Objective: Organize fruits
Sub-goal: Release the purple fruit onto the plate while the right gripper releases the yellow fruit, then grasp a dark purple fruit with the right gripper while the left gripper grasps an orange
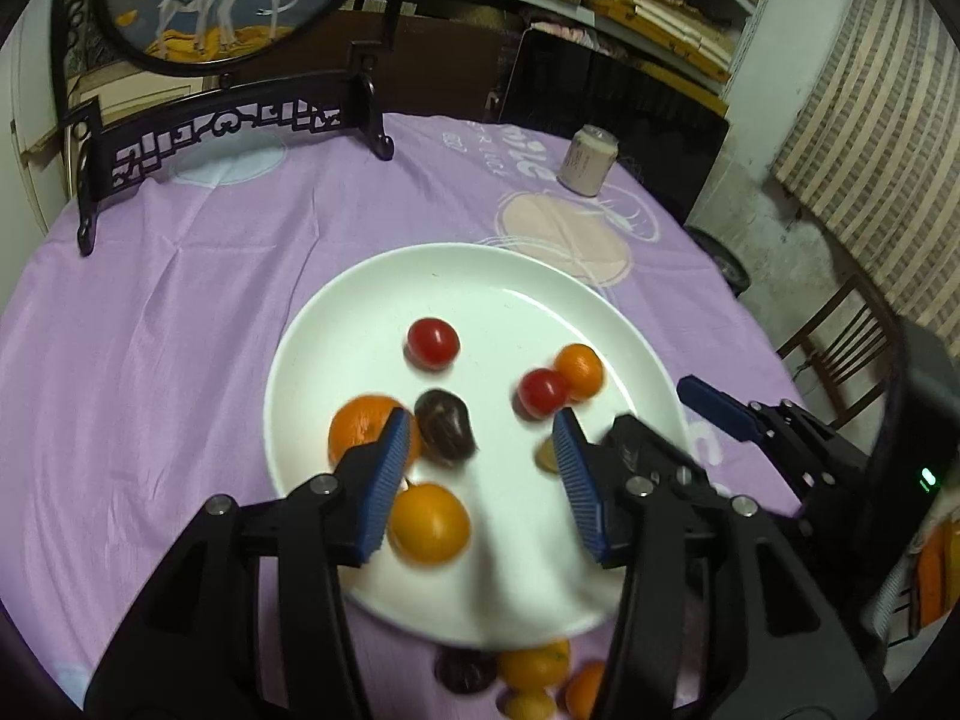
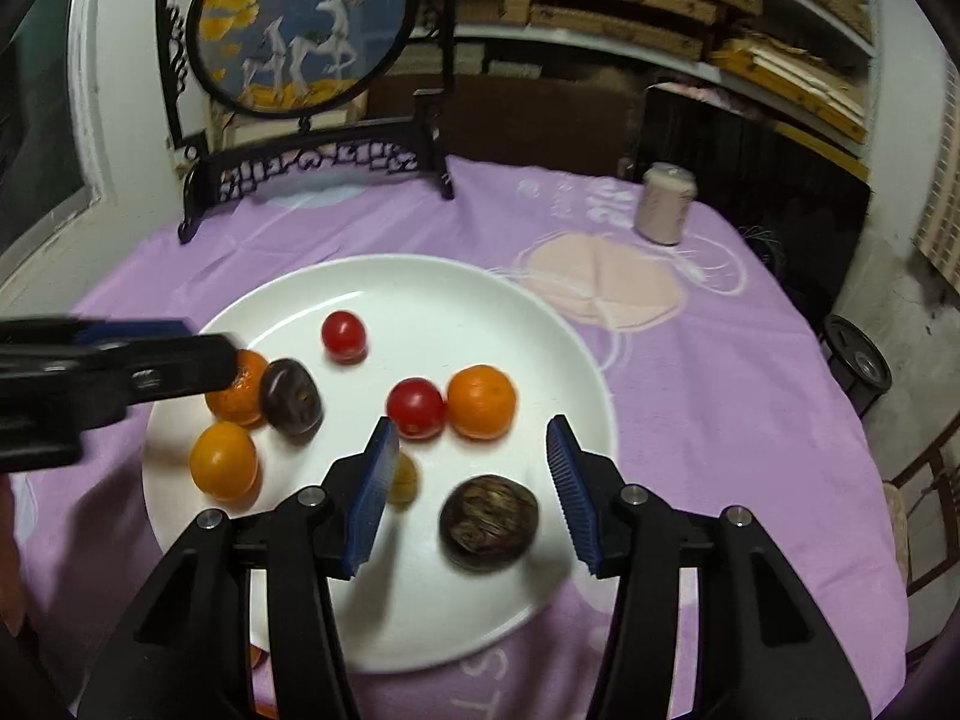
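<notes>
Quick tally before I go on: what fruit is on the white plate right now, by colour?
On the white plate, right wrist view:
Red: 2
Orange: 3
Dark brown: 2
Small yellowish, half hidden behind a finger: 1
Total: 8

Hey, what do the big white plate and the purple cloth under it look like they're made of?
The white plate looks like glazed ceramic or porcelain: smooth, glossy, with a light streak along its rim, though melamine is possible. The purple tablecloth seems to be thin woven fabric, slightly sheeny, with creases and fold lines.
</notes>
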The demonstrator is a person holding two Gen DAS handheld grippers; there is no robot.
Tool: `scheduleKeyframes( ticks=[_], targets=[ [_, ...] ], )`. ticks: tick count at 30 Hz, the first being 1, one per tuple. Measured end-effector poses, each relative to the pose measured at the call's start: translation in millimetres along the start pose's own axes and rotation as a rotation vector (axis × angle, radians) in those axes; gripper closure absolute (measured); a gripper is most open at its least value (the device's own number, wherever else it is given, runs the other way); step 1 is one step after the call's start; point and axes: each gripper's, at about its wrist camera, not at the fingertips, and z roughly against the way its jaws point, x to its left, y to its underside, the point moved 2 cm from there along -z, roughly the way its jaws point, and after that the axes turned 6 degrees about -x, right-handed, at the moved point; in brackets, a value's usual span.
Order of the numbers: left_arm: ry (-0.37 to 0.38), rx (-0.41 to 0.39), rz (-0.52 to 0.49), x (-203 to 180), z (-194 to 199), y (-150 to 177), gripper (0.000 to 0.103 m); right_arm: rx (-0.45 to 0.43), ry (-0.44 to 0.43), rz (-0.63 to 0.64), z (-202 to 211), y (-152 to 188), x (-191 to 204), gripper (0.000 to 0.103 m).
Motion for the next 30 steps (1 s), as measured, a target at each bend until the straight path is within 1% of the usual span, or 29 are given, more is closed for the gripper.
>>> scheduleKeyframes(
  ticks=[3, 4, 7, 8, 11, 12, 13, 15, 18, 21, 27, 30],
  targets=[
    [0.007, -0.034, 0.015, 1.4, 30.2, 15.1, 0.052, -0.021, -0.027, -0.064, 17.1, 6.7, -8.3, 0.051],
    [0.0, -0.04, 0.013, 1.7, 38.3, 21.7, 0.052, -0.014, -0.04, -0.087, 26.4, 12.2, -10.4, 0.051],
    [-0.021, -0.057, -0.008, 4.7, 69.3, 57.9, 0.052, 0.034, -0.082, -0.114, 53.7, 34.4, -7.3, 0.051],
    [-0.033, -0.053, -0.03, 6.5, 81.4, 77.8, 0.052, 0.056, -0.099, -0.118, 64.1, 44.8, -5.1, 0.051],
    [-0.028, -0.009, -0.042, 14.4, 99.3, 117.6, 0.05, 0.11, -0.158, -0.124, 89.2, 73.3, 4.3, 0.051],
    [-0.027, 0.009, -0.035, 17.7, 103.3, 129.2, 0.045, 0.126, -0.169, -0.122, 96.9, 82.2, 6.9, 0.05],
    [-0.027, 0.025, -0.03, 20.3, 106.7, 139.1, 0.036, 0.149, -0.176, -0.114, 104.6, 92.4, 10.6, 0.05],
    [-0.031, 0.043, -0.027, 24.2, 113.5, 157.2, 0.036, 0.188, -0.181, -0.092, 116.0, 107.6, 17.6, 0.05],
    [-0.025, 0.056, -0.021, 25.9, 120.9, 170.7, 0.036, 0.219, -0.217, -0.079, 130.0, 121.9, 27.7, 0.05],
    [-0.01, 0.054, -0.019, 24.7, 126.4, 173.2, 0.036, 0.222, -0.263, -0.05, 141.2, 129.6, 42.3, 0.05],
    [0.002, 0.05, -0.041, 15.9, 134.9, 177.0, 0.036, 0.265, -0.299, -0.02, 132.3, 141.2, 63.2, 0.05],
    [0.011, 0.055, -0.037, 16.6, 137.2, 179.3, 0.036, 0.26, -0.301, -0.001, 127.5, 145.3, 70.0, 0.051]
  ],
)
